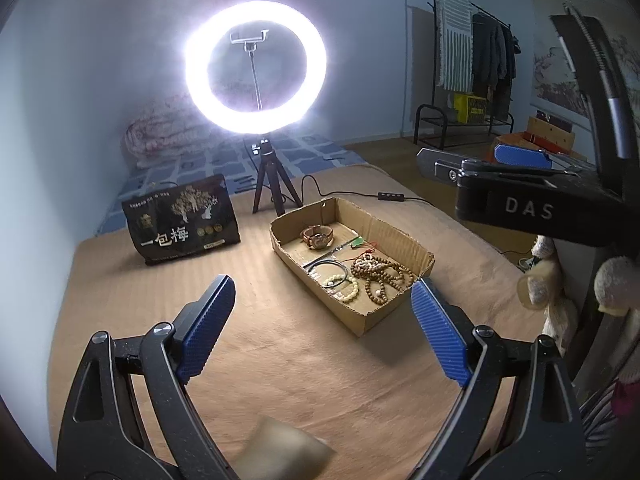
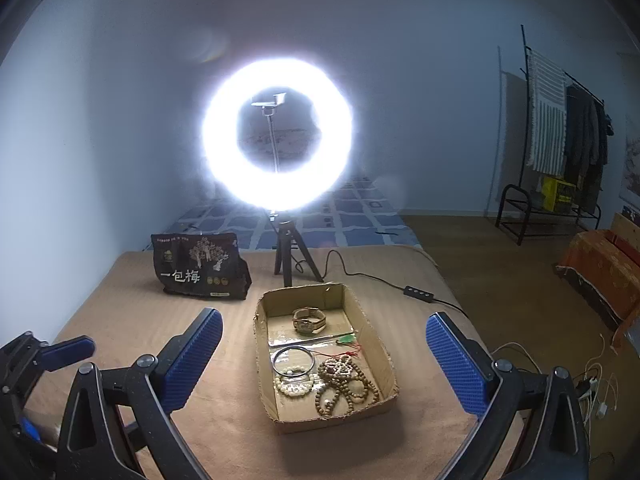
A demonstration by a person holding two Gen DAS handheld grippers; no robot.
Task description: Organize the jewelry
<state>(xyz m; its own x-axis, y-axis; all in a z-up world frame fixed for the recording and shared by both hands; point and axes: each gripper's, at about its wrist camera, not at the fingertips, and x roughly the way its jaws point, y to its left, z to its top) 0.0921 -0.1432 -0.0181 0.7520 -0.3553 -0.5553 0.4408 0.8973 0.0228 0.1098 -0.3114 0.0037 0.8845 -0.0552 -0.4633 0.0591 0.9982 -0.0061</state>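
Observation:
A shallow cardboard box (image 1: 400, 240) (image 2: 370, 324) sits on the tan cloth. Inside lie a brown-strapped watch (image 1: 317, 237) (image 2: 309, 319), a dark bangle (image 1: 328, 271) (image 2: 293, 361), pale bead bracelets (image 1: 345, 286) (image 2: 295, 384), a long brown bead string (image 1: 380, 276) (image 2: 344, 384) and a green pendant on a red cord (image 1: 357, 243) (image 2: 347, 339). My left gripper (image 1: 322, 322) is open and empty, hovering before the box. My right gripper (image 2: 324, 364) is open and empty, its fingers on either side of the box. The right gripper also shows at the right of the left wrist view (image 1: 520, 160).
A lit ring light on a small tripod (image 1: 276, 192) (image 2: 294, 264) stands behind the box, with its cable and inline switch (image 1: 392, 196) (image 2: 418, 293). A black snack bag (image 1: 182, 220) (image 2: 200, 268) stands to the left. A clothes rack (image 2: 560, 140) and the floor lie to the right.

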